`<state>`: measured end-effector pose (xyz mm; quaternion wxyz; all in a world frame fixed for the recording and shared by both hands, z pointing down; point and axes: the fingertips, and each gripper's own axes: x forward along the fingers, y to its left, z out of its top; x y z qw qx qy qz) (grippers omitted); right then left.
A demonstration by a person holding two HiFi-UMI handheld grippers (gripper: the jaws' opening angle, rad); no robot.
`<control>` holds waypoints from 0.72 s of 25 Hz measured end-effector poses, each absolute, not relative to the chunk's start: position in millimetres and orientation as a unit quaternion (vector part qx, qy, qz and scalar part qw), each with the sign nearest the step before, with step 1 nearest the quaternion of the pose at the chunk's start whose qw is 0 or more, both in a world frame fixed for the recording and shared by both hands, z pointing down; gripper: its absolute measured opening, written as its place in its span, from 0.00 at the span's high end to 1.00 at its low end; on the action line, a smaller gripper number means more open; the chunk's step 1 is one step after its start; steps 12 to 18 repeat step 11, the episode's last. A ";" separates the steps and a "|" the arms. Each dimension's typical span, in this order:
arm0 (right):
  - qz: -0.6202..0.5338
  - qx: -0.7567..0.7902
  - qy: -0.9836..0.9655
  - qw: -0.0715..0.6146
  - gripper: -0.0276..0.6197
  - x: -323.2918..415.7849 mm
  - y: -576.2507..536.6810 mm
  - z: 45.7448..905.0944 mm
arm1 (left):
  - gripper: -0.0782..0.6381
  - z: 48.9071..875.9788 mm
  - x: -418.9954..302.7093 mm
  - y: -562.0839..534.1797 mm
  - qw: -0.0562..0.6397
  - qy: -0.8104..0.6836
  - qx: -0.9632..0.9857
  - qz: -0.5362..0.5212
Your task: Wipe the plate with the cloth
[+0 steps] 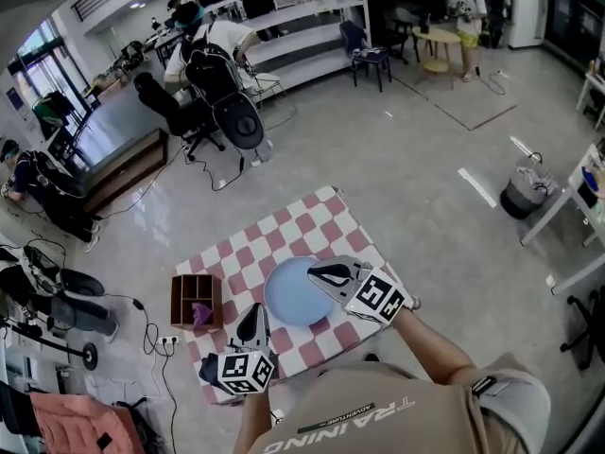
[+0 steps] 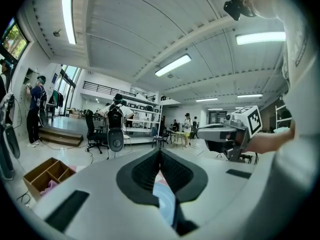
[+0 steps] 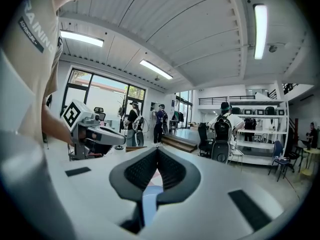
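Red-and-white checks cover a small counter (image 1: 321, 220) standing on a grey office floor. A pale blue plate (image 1: 291, 296) lies near the counter's middle. The right claw (image 1: 314, 272) is over the plate's upper right rim, its jaws pressed together with nothing held. The left claw (image 1: 254, 310) sits just beside the plate's left edge, likewise closed and empty. At the counter's left edge stands a divided wooden box (image 1: 184, 291), with a purple cloth (image 1: 201, 314) bunched in one compartment.
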<state>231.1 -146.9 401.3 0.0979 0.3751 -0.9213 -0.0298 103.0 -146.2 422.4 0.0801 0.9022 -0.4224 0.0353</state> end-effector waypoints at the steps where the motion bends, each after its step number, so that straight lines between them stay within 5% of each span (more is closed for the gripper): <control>1: -0.031 0.375 -0.921 0.099 0.93 229.3 -145.7 399.7 | 0.87 423.7 103.3 -146.1 0.083 -0.420 0.903 0.034; 18: -0.059 0.372 -0.920 0.106 0.93 217.2 -145.9 384.6 | 0.87 415.1 103.5 -160.6 0.068 -0.397 0.915 0.029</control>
